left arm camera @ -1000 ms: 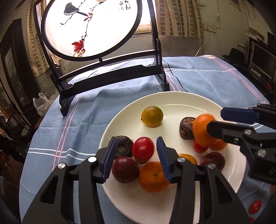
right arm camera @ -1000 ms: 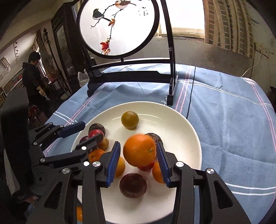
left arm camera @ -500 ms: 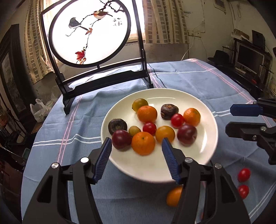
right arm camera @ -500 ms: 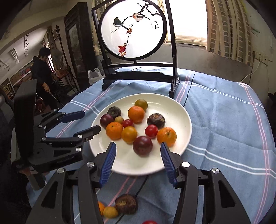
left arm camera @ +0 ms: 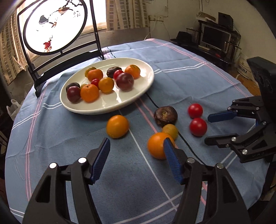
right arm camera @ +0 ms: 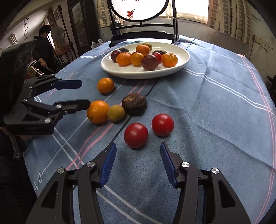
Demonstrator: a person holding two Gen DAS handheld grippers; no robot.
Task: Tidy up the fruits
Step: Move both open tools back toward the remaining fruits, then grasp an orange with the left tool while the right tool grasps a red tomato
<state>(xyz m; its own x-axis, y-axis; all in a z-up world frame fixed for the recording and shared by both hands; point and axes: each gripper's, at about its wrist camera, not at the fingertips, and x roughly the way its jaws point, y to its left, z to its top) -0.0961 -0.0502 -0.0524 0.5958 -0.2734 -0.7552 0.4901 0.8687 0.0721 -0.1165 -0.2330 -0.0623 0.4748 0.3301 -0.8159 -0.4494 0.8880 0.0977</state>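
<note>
A white plate (left arm camera: 110,107) (right arm camera: 179,67) holds several oranges, plums and tomatoes at the back of the table. Loose on the blue cloth lie an orange (left arm camera: 117,126) (right arm camera: 105,85), a bigger orange (left arm camera: 156,145) (right arm camera: 97,112), a small yellow-green fruit (left arm camera: 170,131) (right arm camera: 116,113), a dark brown fruit (left arm camera: 165,115) (right arm camera: 134,103) and two red tomatoes (left arm camera: 198,127) (right arm camera: 136,135). My left gripper (left arm camera: 136,158) (right arm camera: 75,94) is open and empty, its right finger against the bigger orange. My right gripper (right arm camera: 137,162) (left arm camera: 213,127) is open and empty, just short of the nearer tomato.
A round painted screen on a black stand (left arm camera: 55,27) (right arm camera: 141,10) stands behind the plate. A black cable (left arm camera: 186,141) runs across the cloth. A person (right arm camera: 43,43) stands left of the table. A monitor (left arm camera: 215,37) sits at the far right.
Both grippers have pulled back from the plate toward the near side of the table. The loose fruits on the cloth now lie right in front of them.
</note>
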